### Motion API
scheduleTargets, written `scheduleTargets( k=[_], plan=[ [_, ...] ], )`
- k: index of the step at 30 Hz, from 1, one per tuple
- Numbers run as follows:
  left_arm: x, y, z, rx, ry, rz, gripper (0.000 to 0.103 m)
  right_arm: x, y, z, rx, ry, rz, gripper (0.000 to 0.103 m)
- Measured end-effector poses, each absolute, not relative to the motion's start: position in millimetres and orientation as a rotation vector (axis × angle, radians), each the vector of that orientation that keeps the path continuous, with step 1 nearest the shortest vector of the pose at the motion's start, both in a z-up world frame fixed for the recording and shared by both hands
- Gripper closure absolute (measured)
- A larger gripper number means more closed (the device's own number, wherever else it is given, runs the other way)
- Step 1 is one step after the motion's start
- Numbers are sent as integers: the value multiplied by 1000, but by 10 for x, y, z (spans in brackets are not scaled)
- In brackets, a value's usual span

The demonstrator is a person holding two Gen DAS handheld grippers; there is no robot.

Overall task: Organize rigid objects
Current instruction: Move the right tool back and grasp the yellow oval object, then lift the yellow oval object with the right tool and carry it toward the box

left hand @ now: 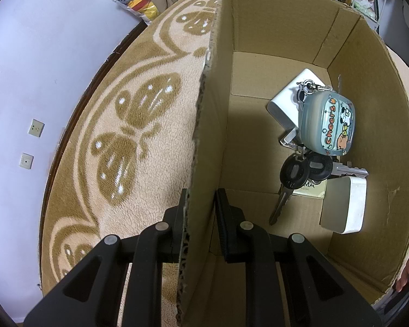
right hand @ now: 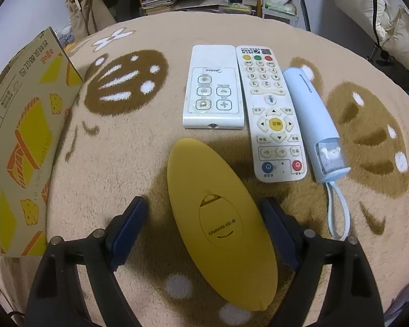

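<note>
Left wrist view: the left gripper (left hand: 200, 207) is seen nearly closed, clamped on the near wall of the cardboard box (left hand: 368, 109), w/ one finger outside over the blanket (left hand: 150, 87) and the other inside the box. The box stands upright on the blanket, top open. On its floor, toward the far-right corner, a white block (left hand: 289, 100) lies w/ a grey-blue "cheers" case (left hand: 327, 124) resting on it. Two black-headed keys (left hand: 305, 170) are spread just below the case, partly over a card. A white-and-grey block (left hand: 346, 204) lies tilted by the right wall. Beyond the blanket's edge a pale floor and a plastic bag are seen.

Right wrist view: the right gripper (right hand: 203, 207) is held wide apart, pointed down steeply, w/ a yellow oval object (right hand: 218, 218) lying flat on the blanket betw. the blue pads. The right pad is seen at the object's edge; the left pad is clear of it, so no grip is shown. Further off, three items are laid side by side: a white Midea remote (right hand: 214, 92), a white keypad remote (right hand: 272, 109) and a pale blue tube (right hand: 313, 122) w/ a wrist loop. The box's printed outer wall is seen at the left, well apart from the yellow object.
</note>
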State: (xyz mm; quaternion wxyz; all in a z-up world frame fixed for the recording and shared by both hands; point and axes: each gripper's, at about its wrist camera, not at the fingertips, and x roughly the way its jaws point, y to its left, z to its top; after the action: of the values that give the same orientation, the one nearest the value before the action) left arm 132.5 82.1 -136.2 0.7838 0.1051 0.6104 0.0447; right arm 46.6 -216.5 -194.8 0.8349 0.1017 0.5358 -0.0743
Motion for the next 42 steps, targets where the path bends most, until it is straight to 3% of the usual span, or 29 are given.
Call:
scheduleTargets(
  k=[5,7,16,32,42],
  plan=[
    [1324,826,-1362,227,1318,96,85,470,-2167,-1947,213,1128,-166,19],
    [1323,826,-1364,230,1317,97,85,466,-2138,-1926,206,1125,-173,32],
    [1319,822,-1375,234,1317,98,85,461,-2129,-1863,218,1099,-204,43],
    [1317,818,-1373,234,1317,98,85,576,-1801,-1664,233,1022,-97,43],
    [1313,813,-1370,238,1317,99,85,541,-1690,-1264,243,926,-40,43]
  ],
)
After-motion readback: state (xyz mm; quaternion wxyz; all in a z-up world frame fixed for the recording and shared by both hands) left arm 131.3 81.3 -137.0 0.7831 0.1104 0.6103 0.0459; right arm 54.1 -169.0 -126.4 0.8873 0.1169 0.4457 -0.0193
